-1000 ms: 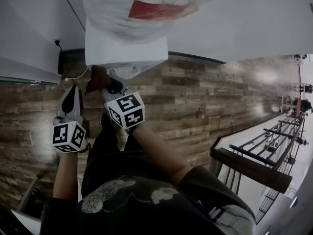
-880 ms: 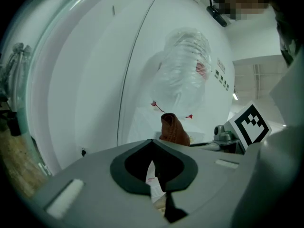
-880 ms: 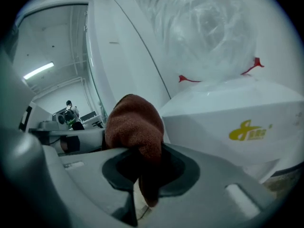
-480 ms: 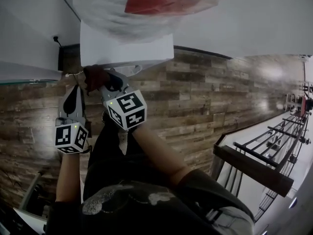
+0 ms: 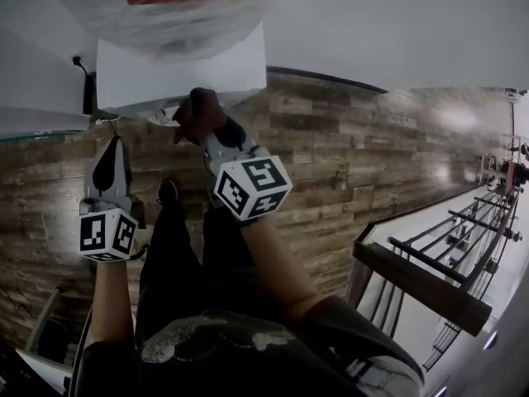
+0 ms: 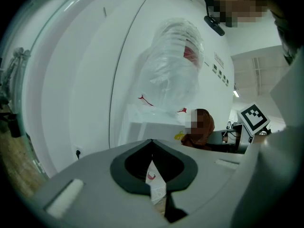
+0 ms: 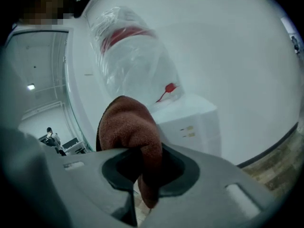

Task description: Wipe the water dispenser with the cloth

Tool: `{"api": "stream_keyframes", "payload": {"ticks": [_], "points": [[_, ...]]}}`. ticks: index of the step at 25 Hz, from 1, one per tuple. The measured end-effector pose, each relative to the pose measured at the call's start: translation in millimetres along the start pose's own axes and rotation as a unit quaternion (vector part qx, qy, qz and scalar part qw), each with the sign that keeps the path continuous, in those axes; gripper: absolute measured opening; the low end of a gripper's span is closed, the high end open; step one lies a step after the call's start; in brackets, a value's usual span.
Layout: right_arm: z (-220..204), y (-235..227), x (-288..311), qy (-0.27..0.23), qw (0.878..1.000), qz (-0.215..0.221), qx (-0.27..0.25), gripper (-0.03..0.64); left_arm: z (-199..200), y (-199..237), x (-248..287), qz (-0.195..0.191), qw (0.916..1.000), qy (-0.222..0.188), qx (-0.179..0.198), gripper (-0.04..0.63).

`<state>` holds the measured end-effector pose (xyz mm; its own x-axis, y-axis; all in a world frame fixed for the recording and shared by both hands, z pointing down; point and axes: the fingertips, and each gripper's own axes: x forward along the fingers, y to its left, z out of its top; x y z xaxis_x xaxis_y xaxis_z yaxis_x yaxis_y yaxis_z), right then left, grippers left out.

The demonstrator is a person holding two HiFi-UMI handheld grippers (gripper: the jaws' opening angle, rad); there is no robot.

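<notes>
Right gripper view shows the right gripper [image 7: 142,167] pinching a brown cloth [image 7: 129,127] — the fleece bulges up past the jaw tips and a tail hangs down between them. Ahead of those jaws, slightly to their right, stands the white water dispenser [image 7: 192,122], with its plastic-wrapped bottle [image 7: 128,56] on top. In the head view the cloth sits at the lower front edge of the dispenser's body, touching it or just short of it; I cannot tell which. The left gripper [image 5: 109,151] hangs beside the right one, farther back from the dispenser, its jaws pressed together on nothing I can name. My reading is that the wiping is only beginning. The next move calls for pressing the cloth flat to the panel and sweeping across — without snagging the bag above.
</notes>
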<state>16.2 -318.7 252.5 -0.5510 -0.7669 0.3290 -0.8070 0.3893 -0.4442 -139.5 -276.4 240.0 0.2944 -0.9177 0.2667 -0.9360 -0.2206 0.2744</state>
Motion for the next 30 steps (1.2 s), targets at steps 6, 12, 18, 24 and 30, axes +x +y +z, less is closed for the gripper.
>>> {"api": "stream_keyframes", "payload": {"ticks": [6,12,18,24,30], "points": [[19,-49,-29,-0.025,0.999,-0.044,0.014,0.063,12,-9,5,0.013,0.9997,-0.014,0.016,0.018],[16,-99,-43,-0.029,0.996,-0.077,0.039,0.063,6,-25,9,0.028,0.9992,-0.018,0.024,0.018],[20,-107,-49,-0.035,0.998,-0.056,0.016,0.063,5,-23,-1,0.065,0.9968,-0.025,0.039,0.018],[4,-114,-28,-0.049,0.997,-0.040,-0.036,0.063,-12,-4,2,0.085,0.9951,-0.020,0.047,0.018],[-66,-156,-1,-0.017,0.996,-0.080,-0.042,0.063,-59,27,8,0.069,0.9967,-0.016,0.040,0.018]]}}
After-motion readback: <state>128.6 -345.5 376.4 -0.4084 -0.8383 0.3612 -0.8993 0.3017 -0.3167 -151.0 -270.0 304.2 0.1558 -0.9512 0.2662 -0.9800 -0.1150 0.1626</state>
